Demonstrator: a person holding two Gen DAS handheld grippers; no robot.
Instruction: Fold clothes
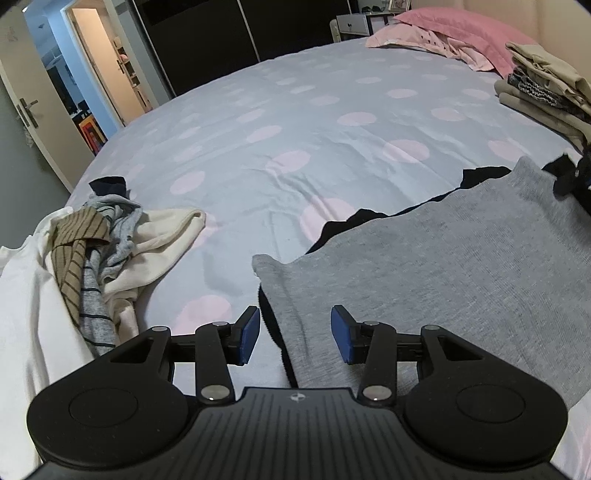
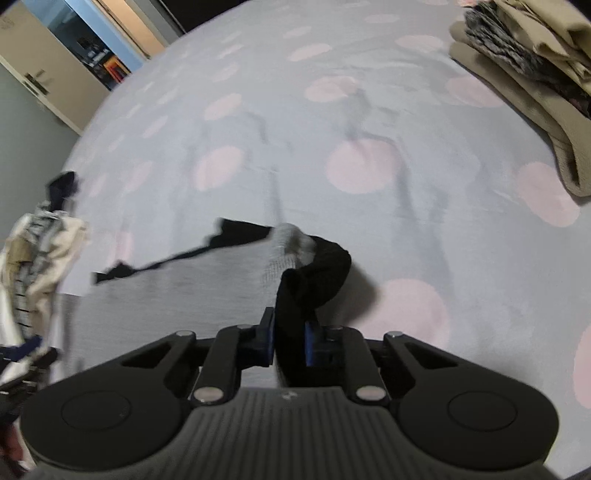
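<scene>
Softly limp, the grey garment [image 1: 424,266] lies on the bed [image 1: 295,122]; right gripper [image 2: 290,341] pinches its black edge at twelve o'clock, left gripper [image 1: 295,334] released, corners offering the best hold

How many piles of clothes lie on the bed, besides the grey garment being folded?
2: an unfolded heap at the left edge of the bed, and a folded stack at the right by the pink pillow. Others may be hidden.
</scene>
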